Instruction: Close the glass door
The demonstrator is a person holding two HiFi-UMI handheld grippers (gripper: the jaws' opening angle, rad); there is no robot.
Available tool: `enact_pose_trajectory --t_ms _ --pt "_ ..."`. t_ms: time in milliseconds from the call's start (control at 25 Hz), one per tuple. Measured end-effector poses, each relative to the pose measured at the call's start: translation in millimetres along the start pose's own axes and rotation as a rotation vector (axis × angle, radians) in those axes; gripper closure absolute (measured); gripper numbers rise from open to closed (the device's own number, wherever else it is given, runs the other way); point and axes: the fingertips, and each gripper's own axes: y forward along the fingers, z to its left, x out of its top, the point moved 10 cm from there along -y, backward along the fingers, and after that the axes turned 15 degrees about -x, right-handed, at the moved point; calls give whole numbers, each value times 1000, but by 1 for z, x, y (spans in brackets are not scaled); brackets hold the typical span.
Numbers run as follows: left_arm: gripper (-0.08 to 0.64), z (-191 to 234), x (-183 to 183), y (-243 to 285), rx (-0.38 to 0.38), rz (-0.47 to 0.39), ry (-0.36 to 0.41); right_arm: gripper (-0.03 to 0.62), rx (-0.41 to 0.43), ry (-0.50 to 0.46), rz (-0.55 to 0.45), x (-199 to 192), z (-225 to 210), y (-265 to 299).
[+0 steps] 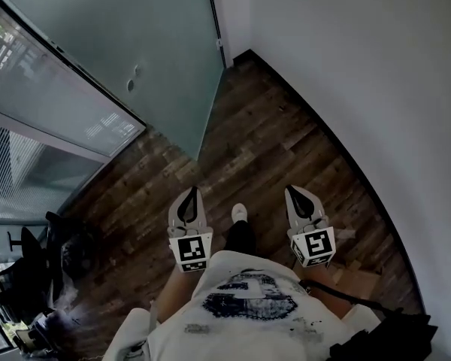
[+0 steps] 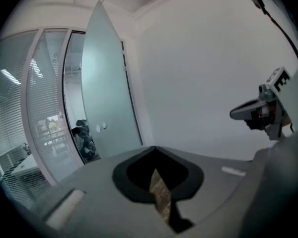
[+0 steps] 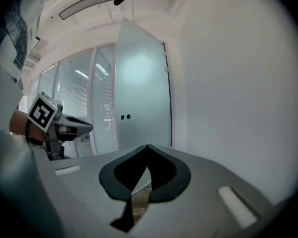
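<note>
- The left tool (image 1: 189, 193) is held low in front of the person and points ahead over the wooden floor (image 1: 270, 145). In the left gripper view its two jaws lie together with the tips meeting. Nothing is between them; only a thin slit of floor shows through lower down.
- The right tool (image 1: 293, 192) is held level with the left one, off to its right. The person's shoe (image 1: 239, 213) is on the floor between the two tools. The right gripper view shows these jaws pressed together too, carrying nothing.
- Each tool has a marker cube (image 1: 192, 250) at its rear end, close to the person's body.
- The glass door (image 1: 158, 36) stands ahead of both tools and well apart from them, a little to the left of the left tool. Neither tool touches it.
- The door is a frosted pane standing open at an angle to the glass partition (image 1: 30, 126), which runs off to the left of the left tool. Blinds show behind the partition.
- The door's hinged edge is the one nearest the white wall (image 1: 361, 89). That wall runs ahead and along the right of the right tool.
- A small round fitting (image 1: 133, 79) sits on the door's face, on the part farther from the wall.
</note>
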Motion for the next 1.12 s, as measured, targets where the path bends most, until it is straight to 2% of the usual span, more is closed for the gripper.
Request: enact_pose_trajectory --t_ms 160,440,680,920,1120 --pt "560 38 7 27 -4 0 -12 597 32 -9 -7 21 15 53" --pt "560 77 16 56 -20 -28 -28 597 85 -14 -17 40 37 122" --pt "560 93 17 72 10 -23 -62 595 166 -47 -11 54 46 162" --pt "560 110 20 88 137 -13 -122 597 311 -69 -4 62 58 217" --pt "560 134 26 93 306 12 -172 597 483 -103 -14 79 79 282"
